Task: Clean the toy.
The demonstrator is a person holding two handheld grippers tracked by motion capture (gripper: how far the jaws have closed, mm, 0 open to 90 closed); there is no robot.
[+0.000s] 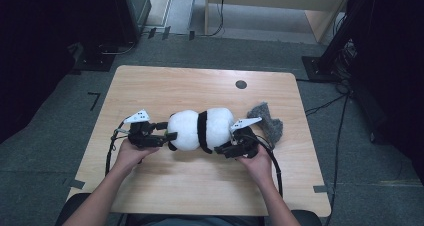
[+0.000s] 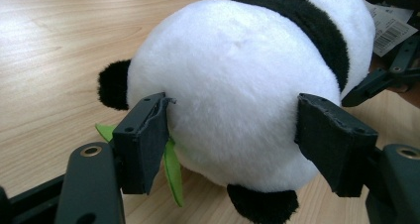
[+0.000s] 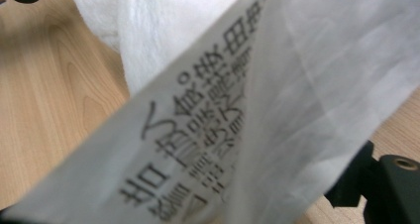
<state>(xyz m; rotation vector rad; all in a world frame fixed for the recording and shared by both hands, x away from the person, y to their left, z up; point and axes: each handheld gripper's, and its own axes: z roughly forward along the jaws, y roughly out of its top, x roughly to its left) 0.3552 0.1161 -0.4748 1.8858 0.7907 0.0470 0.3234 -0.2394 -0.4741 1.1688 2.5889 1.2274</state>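
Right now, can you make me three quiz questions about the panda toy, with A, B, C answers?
1. Where does the panda toy lie?
A. on the wooden table
B. on the floor
C. in a box

2. What colour is the band round its body?
A. red
B. black
C. blue

3. How do the left gripper jaws stand?
A. shut tight with nothing between them
B. clamped on the grey fluffy thing
C. apart, at either side of the toy

Answers: A, it rests on the tabletop; B, a black band on white plush; C, pads flank the body.
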